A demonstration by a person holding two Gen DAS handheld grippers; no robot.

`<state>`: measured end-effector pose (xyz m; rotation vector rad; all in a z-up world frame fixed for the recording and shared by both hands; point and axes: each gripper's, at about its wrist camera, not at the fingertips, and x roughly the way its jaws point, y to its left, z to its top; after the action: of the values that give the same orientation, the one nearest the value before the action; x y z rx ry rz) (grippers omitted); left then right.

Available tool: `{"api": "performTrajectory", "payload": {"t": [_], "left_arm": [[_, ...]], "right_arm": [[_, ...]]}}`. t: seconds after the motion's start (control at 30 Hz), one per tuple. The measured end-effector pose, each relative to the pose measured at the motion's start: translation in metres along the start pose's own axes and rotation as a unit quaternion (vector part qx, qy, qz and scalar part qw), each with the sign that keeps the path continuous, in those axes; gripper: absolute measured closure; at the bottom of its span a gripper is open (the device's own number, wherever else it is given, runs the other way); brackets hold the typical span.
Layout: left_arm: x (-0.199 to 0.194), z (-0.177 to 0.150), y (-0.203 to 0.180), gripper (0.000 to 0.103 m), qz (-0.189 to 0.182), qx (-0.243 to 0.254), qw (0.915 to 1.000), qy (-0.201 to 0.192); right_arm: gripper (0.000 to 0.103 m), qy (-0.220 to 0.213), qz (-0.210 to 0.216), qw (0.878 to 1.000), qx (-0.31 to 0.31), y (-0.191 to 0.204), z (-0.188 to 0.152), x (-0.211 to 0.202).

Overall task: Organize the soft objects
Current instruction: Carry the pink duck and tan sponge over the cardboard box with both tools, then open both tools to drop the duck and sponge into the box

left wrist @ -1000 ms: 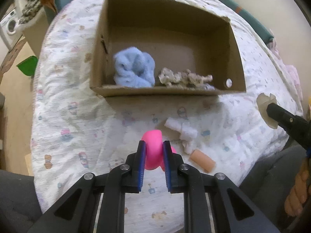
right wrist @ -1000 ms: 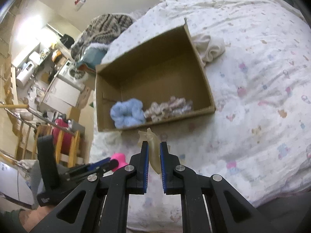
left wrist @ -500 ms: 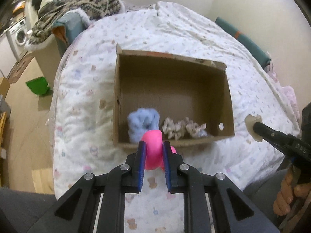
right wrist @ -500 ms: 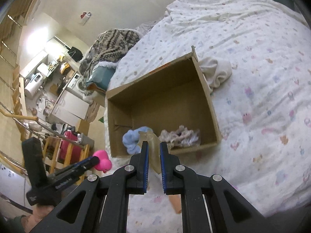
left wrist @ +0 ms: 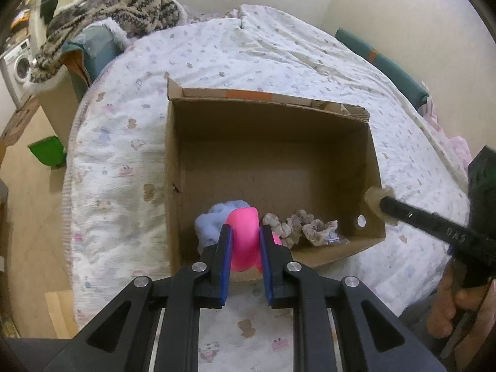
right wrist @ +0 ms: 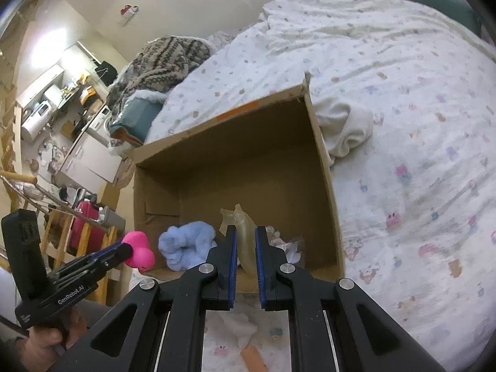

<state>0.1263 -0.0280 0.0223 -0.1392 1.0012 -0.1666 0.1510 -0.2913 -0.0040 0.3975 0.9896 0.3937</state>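
Left tool (left wrist: 245, 241) clamped on pink toy (left wrist: 243, 235), long axis roughly upright between the pads, held over the box's (left wrist: 269, 114) near-left corner, above the blue fluff (left wrist: 210, 220) inside. Right tool (right wrist: 246, 241) clamped on a translucent beige piece (right wrist: 245, 241), long axis along the fingers, tip pointing into the box over the near wall. Box sits on the bed (left wrist: 124, 142); its far half is bare floor, scrunchies (left wrist: 307, 226) lie along the near wall.
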Motion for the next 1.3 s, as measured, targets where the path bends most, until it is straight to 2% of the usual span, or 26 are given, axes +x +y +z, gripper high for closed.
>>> {"api": "performTrajectory", "payload": {"t": [0.2,0.33,0.53,0.67,0.8,0.93,1.03,1.3], "left_arm": [[0.010,0.001,-0.009,0.087,-0.004,0.016,0.9999,0.000],[0.014,0.005,-0.009,0.087,-0.005,0.025,0.9996,-0.009],[0.022,0.008,0.003,0.087,0.011,0.021,0.9988,-0.042],[0.036,0.008,0.013,0.087,0.002,-0.018,0.9995,-0.027],[0.037,0.008,0.001,0.087,0.013,0.013,0.9990,-0.042],[0.043,0.006,-0.010,0.087,0.001,0.026,0.9992,-0.032],[0.046,0.003,-0.016,0.087,0.014,0.041,0.9986,-0.031],[0.049,0.000,-0.014,0.087,0.017,0.035,0.9987,-0.031]], "right_arm": [[0.090,0.006,-0.010,1.000,-0.015,0.004,-0.006,0.004],[0.090,0.006,-0.009,1.000,-0.003,-0.001,-0.007,0.006],[0.090,0.005,-0.020,1.000,-0.005,-0.001,-0.009,0.013],[0.090,0.019,-0.042,0.999,-0.021,-0.001,-0.012,0.023],[0.090,0.033,-0.054,0.998,-0.020,-0.006,-0.014,0.031],[0.089,0.048,-0.061,0.997,-0.023,-0.005,-0.016,0.040],[0.088,0.054,-0.066,0.996,-0.029,-0.004,-0.019,0.042],[0.085,0.062,-0.072,0.995,-0.043,-0.001,-0.021,0.045]]}}
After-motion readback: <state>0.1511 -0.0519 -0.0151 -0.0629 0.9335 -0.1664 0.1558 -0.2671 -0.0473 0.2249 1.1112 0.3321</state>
